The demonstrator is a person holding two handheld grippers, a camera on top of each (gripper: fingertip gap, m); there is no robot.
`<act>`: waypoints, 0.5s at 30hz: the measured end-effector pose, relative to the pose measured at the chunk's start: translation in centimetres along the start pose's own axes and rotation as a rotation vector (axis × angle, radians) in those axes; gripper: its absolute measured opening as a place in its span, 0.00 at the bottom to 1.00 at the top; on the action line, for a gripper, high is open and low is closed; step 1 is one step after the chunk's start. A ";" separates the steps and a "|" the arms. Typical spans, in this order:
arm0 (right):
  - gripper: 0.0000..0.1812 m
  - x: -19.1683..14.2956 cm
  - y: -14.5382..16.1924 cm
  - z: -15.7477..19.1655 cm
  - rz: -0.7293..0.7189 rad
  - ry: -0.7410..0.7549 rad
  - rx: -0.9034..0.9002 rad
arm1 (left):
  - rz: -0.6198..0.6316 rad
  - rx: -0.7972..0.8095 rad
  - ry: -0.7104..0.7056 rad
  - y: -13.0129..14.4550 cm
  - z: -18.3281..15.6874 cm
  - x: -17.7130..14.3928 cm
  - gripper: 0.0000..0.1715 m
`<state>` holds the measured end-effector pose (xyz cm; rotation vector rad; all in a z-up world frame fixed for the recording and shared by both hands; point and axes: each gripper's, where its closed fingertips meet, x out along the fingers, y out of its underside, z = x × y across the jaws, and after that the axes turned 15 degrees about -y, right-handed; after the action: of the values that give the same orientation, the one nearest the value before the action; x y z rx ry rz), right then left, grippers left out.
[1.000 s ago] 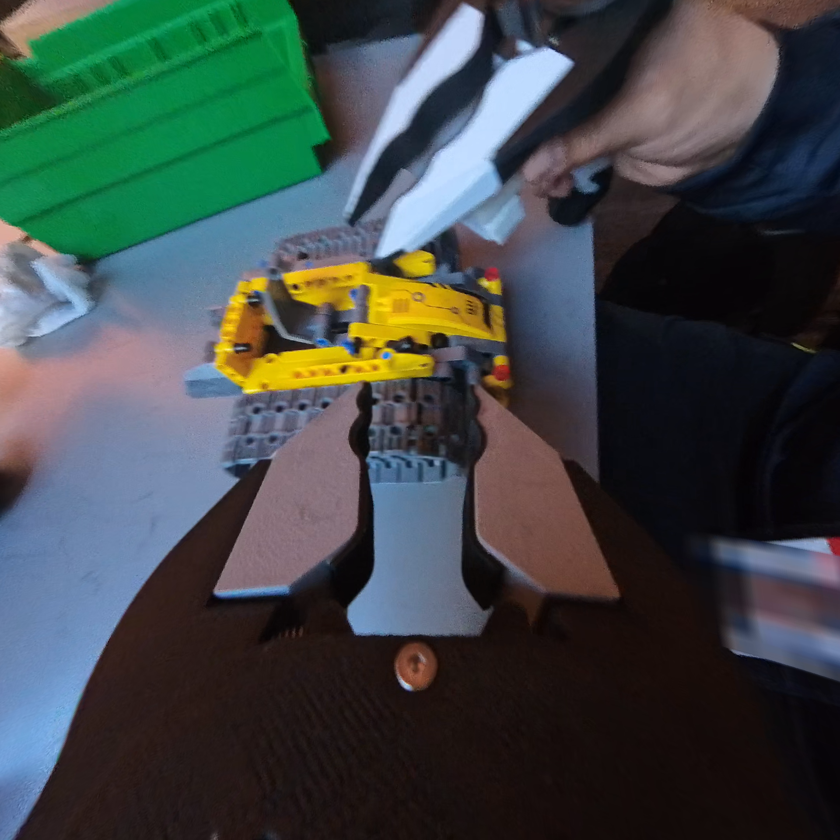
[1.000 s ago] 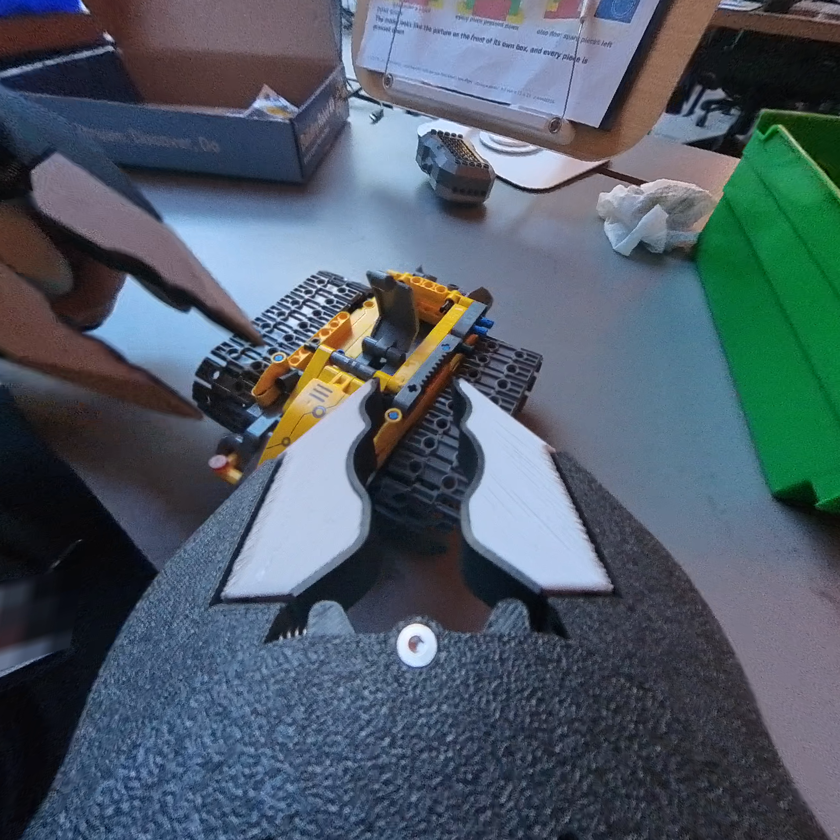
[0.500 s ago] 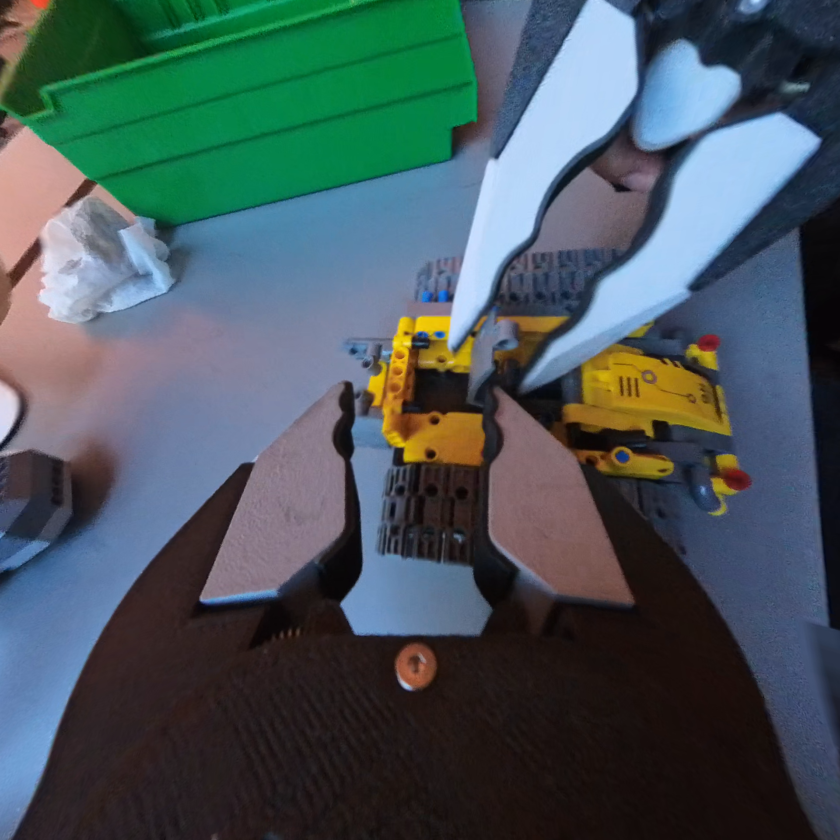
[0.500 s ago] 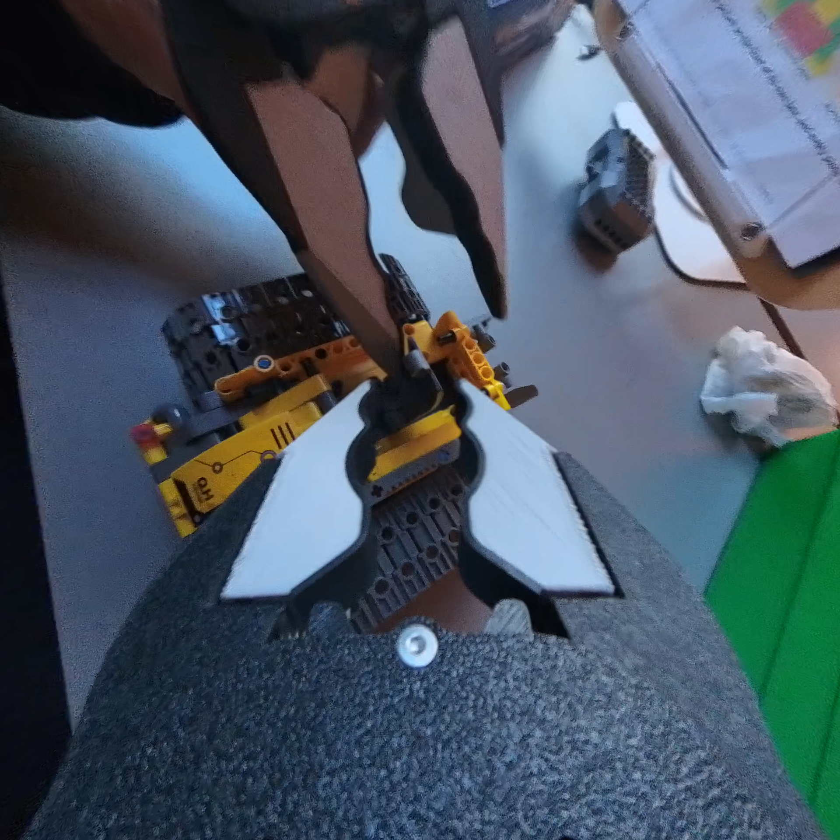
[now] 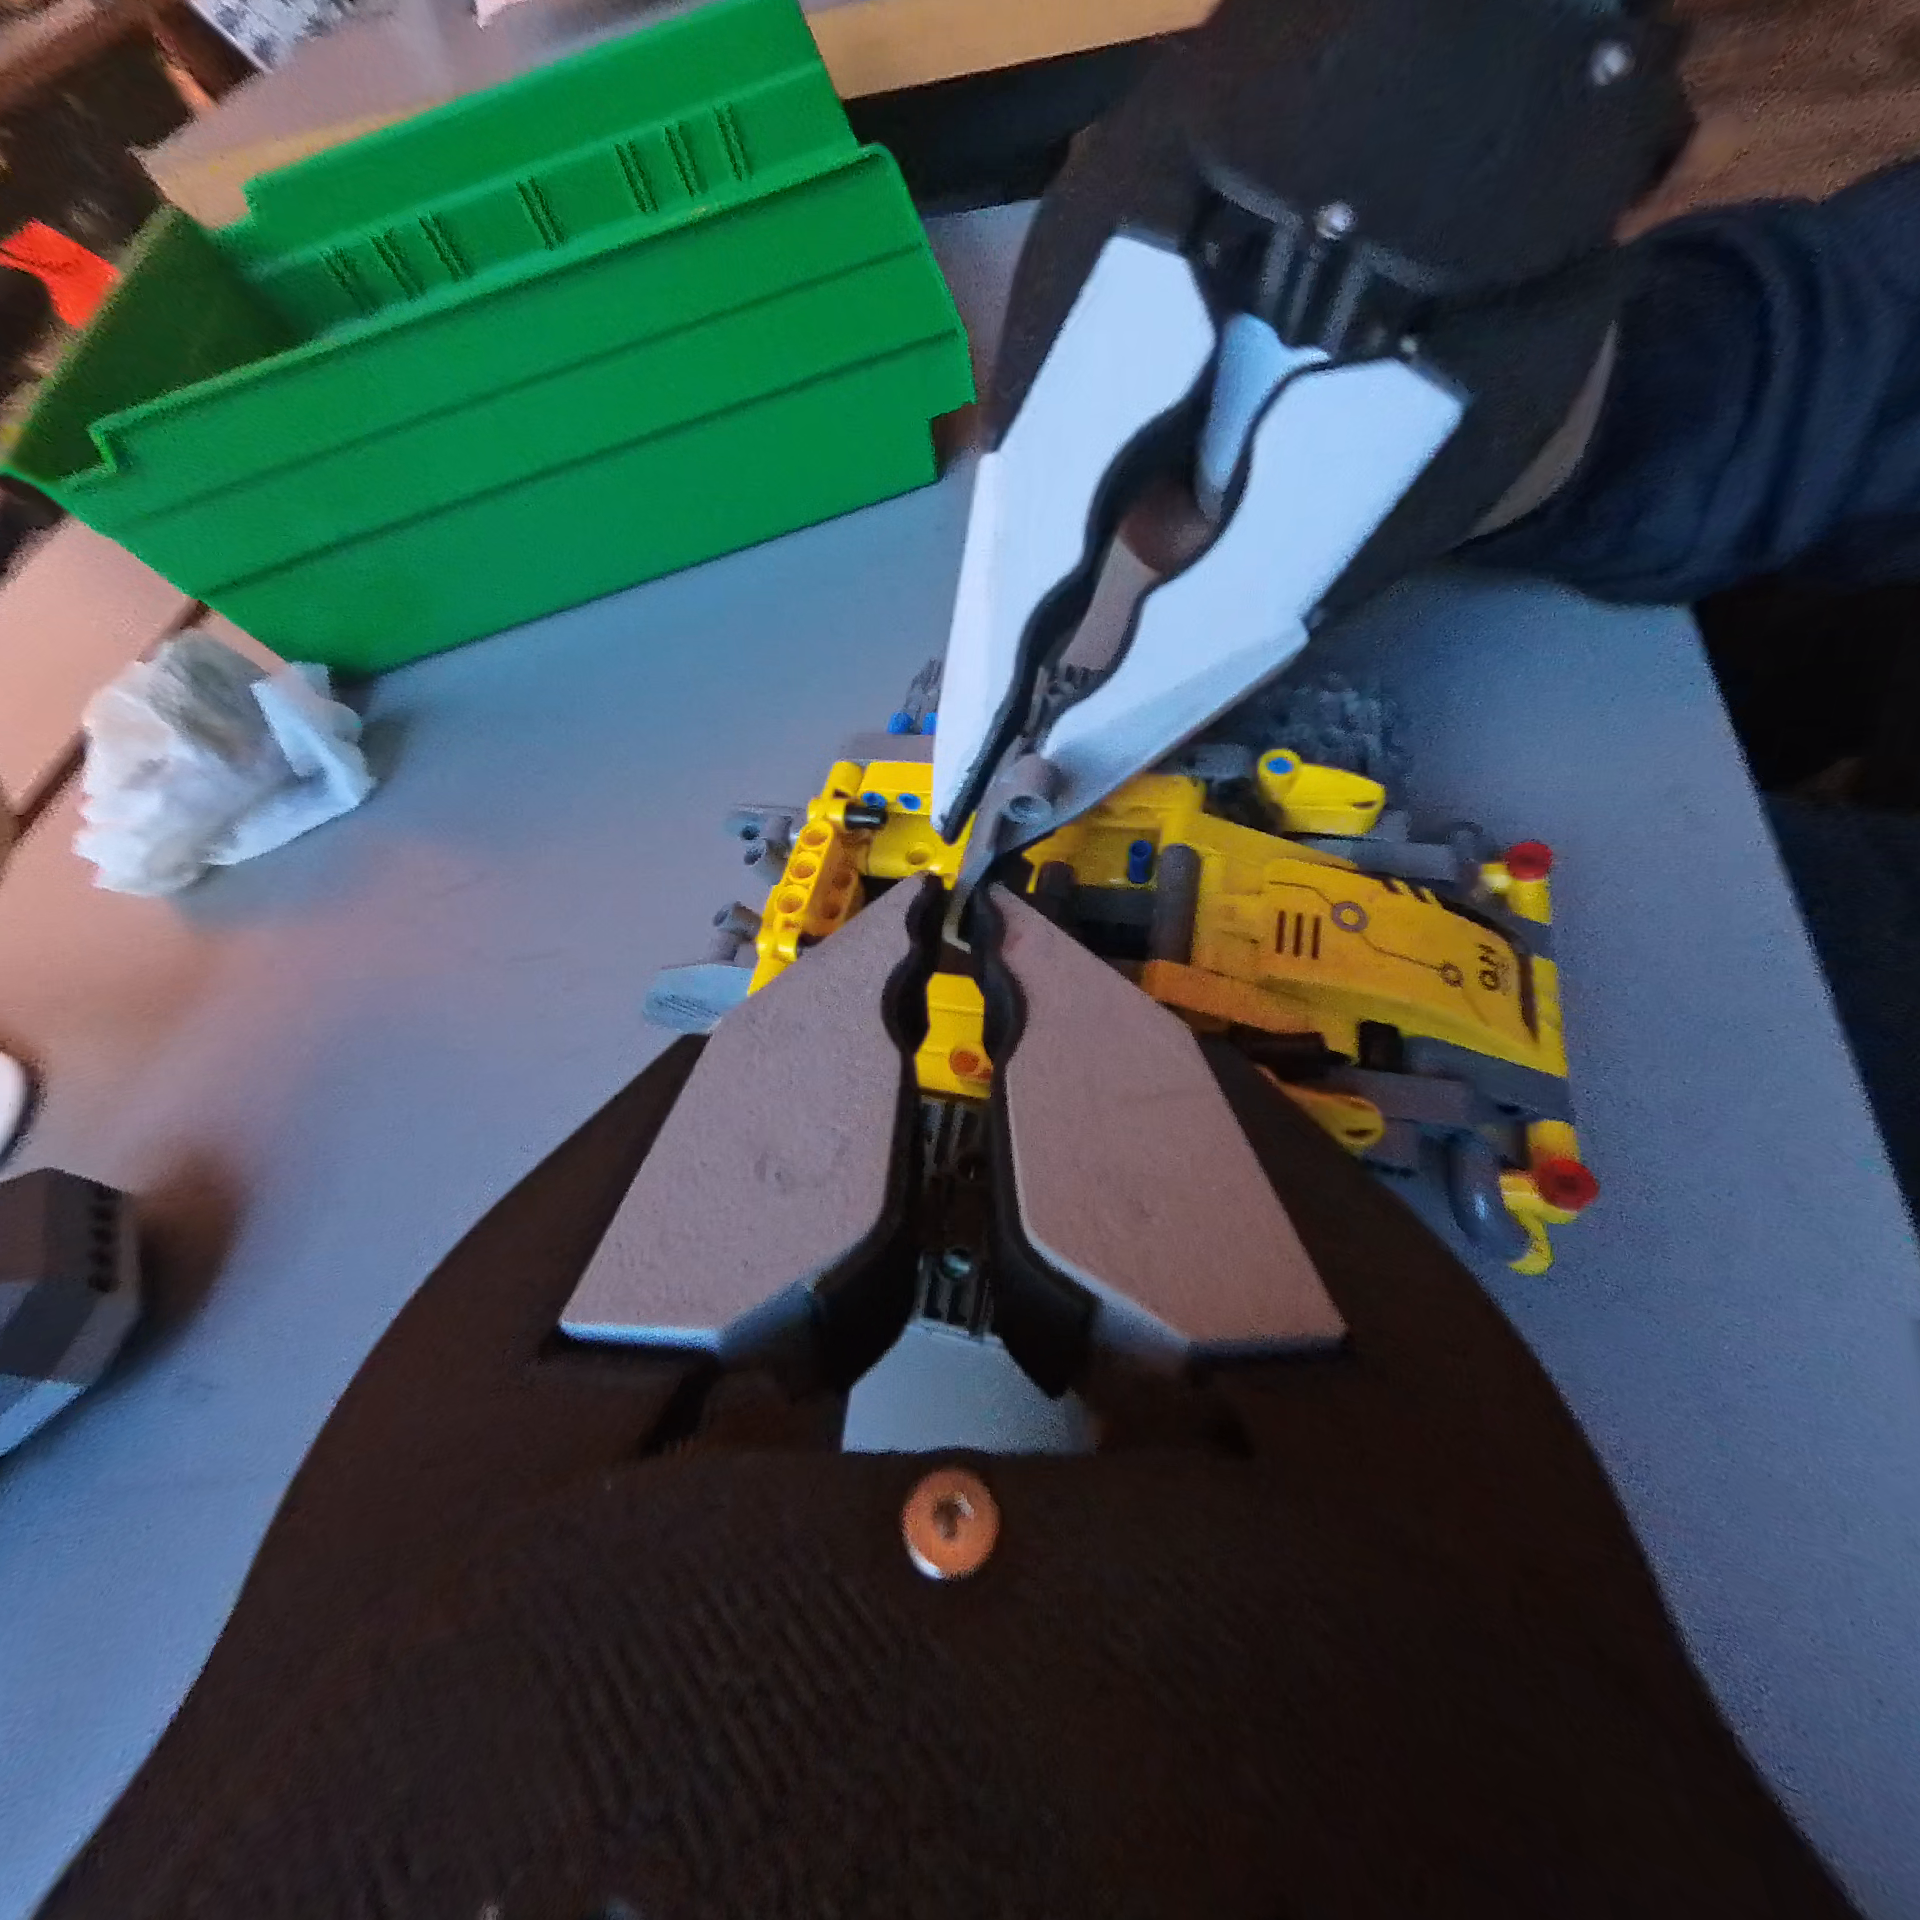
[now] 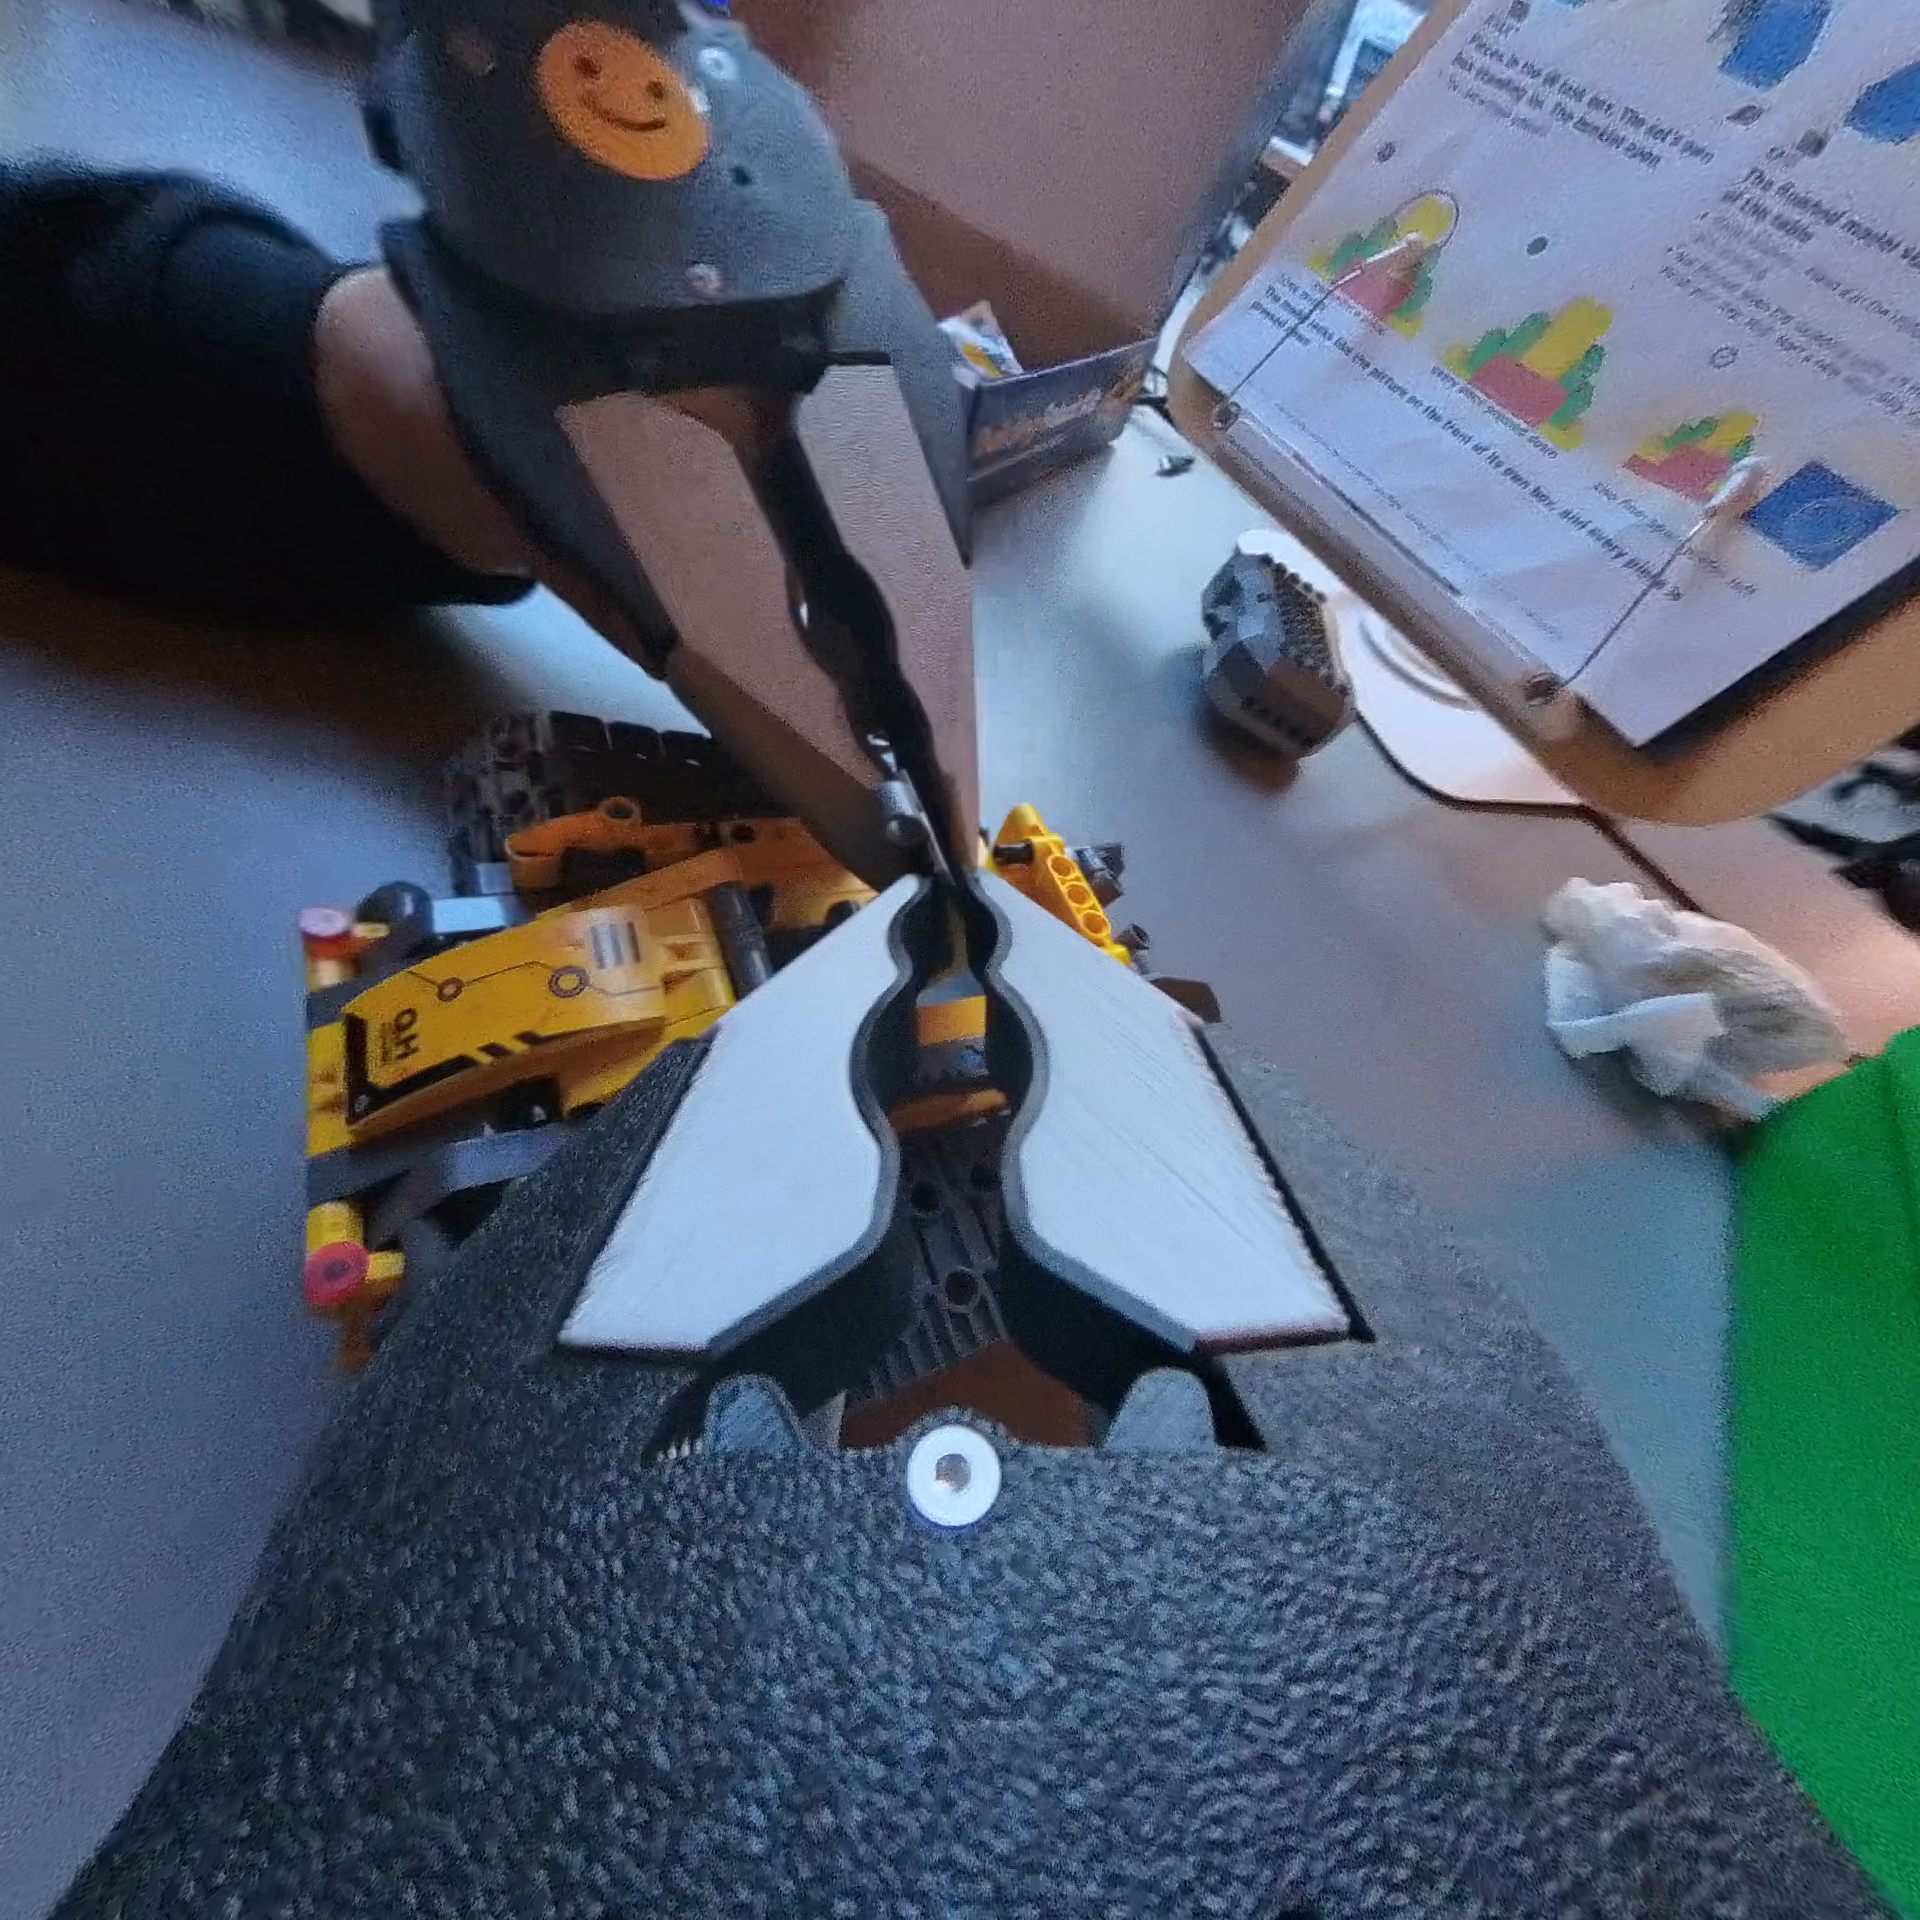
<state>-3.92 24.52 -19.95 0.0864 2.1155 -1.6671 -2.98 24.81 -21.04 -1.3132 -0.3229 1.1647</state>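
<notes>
A yellow brick-built vehicle [image 5: 1309, 935] with black tracks lies on the grey table; it also shows in the right wrist view [image 6: 520, 997]. A thin grey upright piece [image 5: 1023, 795] sticks up from its middle. My left gripper [image 5: 958, 896], with brown fingers, is shut on the lower part of this piece. My right gripper [image 6: 948, 885], with white fingers, is shut on the same piece [image 6: 899, 810] from the opposite side. The two grippers' tips meet almost tip to tip over the vehicle. The right gripper [image 5: 987, 826] comes down from above in the left wrist view, and the left gripper [image 6: 935, 842] likewise in the right wrist view.
A green bin [image 5: 520, 364] stands behind the vehicle, with a crumpled white tissue [image 5: 208, 769] beside it. A grey brick-built part [image 6: 1273, 665] lies near a board stand with a printed sheet [image 6: 1610, 364]. A blue cardboard box [image 6: 1049, 416] is farther back. Less than 4 cm separates the two grippers' tips. The crumpled white tissue [image 5: 208, 769] is about equally far from each gripper, around 30 cm. The right camera catches it too, in the right wrist view [image 6: 1644, 955].
Both grippers were open above the vehicle. They have come together and shut on the grey upright piece.
</notes>
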 end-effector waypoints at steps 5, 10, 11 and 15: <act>0.01 -0.1 -0.3 0.6 -0.003 0.000 -0.018 | 0.013 0.005 0.055 0.1 -0.6 -0.5 0.01; 0.15 -1.5 -1.0 1.2 -0.112 -0.056 0.093 | 0.000 -0.058 0.215 0.1 -1.6 -2.1 0.02; 0.20 -1.7 -0.6 0.8 -0.112 -0.056 0.158 | -0.015 -0.080 0.234 -0.1 -1.2 -2.6 0.01; 0.18 -2.6 1.2 -0.9 -0.049 -0.019 0.285 | -0.261 -0.418 0.185 -3.4 4.6 -5.3 0.03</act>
<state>-1.52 26.27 -19.91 0.1053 1.8664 -1.9811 -7.22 23.79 -14.56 -1.6721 -0.6057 0.7712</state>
